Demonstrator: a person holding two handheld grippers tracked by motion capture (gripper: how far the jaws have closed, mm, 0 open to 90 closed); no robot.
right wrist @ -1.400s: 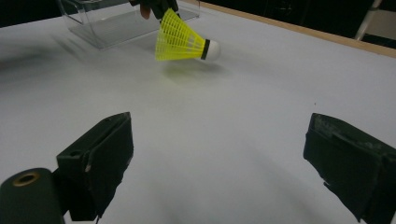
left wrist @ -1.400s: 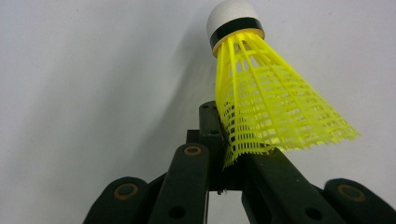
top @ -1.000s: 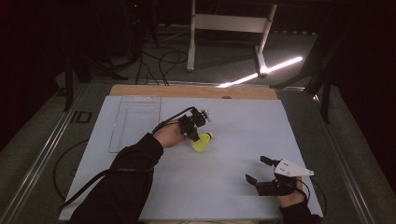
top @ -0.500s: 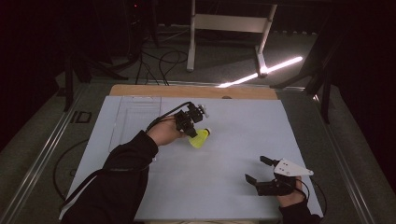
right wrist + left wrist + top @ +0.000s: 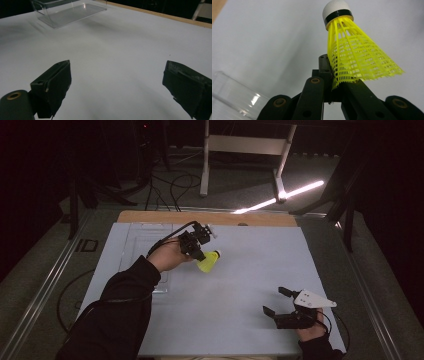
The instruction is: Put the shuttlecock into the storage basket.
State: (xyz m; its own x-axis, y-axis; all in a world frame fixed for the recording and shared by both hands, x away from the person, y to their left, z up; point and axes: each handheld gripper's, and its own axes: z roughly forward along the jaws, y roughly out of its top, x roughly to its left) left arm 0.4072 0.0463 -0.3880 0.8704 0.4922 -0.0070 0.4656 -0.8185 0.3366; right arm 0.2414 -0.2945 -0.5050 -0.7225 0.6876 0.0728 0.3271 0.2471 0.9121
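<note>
A yellow plastic shuttlecock with a white cork tip hangs just above the white mat, left of centre. My left gripper is shut on the rim of its skirt. In the left gripper view the shuttlecock stands cork up and away from the camera, and my left gripper pinches the lower edge of the mesh. My right gripper rests low near the mat's front right corner, open. In the right gripper view my right gripper has only bare mat between its jaws.
A clear plastic box lies on the left part of the white mat, just left of my left hand; the box also appears far off in the right gripper view. A wooden table edge runs along the back.
My left hand has risen and drifted slightly left and away, carrying the shuttlecock off the mat. The right gripper has kept still.
</note>
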